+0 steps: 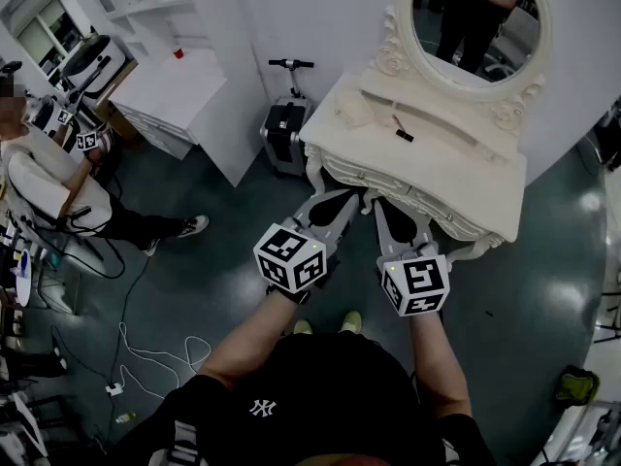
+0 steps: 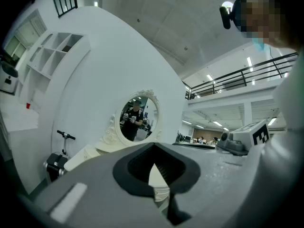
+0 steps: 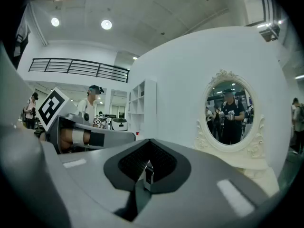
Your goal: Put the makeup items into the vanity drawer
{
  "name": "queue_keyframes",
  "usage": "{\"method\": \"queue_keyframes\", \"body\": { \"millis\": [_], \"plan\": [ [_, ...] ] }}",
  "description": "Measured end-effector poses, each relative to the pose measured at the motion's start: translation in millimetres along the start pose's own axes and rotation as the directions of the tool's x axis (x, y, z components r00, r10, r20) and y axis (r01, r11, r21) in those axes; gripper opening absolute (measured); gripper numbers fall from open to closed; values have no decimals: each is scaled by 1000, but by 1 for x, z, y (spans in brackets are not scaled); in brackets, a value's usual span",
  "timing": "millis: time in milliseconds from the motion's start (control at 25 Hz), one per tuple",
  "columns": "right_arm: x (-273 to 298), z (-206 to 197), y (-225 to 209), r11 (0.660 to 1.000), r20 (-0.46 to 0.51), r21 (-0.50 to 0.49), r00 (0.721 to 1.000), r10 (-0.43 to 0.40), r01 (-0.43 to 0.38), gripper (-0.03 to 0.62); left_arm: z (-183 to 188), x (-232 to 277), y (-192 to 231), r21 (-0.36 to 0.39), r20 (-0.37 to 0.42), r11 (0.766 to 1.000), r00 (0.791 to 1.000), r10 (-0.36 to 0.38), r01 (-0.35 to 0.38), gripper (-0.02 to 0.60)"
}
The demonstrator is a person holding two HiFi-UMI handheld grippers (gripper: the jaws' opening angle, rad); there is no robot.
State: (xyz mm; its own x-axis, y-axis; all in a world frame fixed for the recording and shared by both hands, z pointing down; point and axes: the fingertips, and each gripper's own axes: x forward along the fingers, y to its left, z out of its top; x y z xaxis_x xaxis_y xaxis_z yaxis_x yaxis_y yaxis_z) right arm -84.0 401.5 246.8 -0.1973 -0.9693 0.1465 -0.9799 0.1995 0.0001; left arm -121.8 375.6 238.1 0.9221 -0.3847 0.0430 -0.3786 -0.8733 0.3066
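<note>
Head view: oval mirror [image 1: 475,27] cut off by the top edge. Vanity [image 1: 437,163] front is partly hidden behind left gripper [image 1: 345,195] and right gripper [image 1: 381,203]; both sets of tips lie over the drawer fronts [image 1: 355,175], contact cannot be told. Small dark item [image 1: 403,134] and pale flat item [image 1: 354,113] on the top are too small to name.

Left gripper view: the vanity is mostly hidden by the gripper's own body.

Right gripper view: small pale-and-dark piece [image 3: 148,172] in the jaw opening, unidentifiable.
</note>
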Motion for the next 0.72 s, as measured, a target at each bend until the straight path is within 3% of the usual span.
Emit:
{"method": "queue_keyframes", "body": {
  "millis": [360,720],
  "plan": [
    [-5,-3,-21,1000,7,5,1000,28,-28,20,-5,23,-9,4,-6,1000,1000,15,-15,0],
    [-10,-4,-59,995,42,79,997,61,-65,23,-8,46,-3,6,-6,998,998,66,-66,0]
  ]
}}
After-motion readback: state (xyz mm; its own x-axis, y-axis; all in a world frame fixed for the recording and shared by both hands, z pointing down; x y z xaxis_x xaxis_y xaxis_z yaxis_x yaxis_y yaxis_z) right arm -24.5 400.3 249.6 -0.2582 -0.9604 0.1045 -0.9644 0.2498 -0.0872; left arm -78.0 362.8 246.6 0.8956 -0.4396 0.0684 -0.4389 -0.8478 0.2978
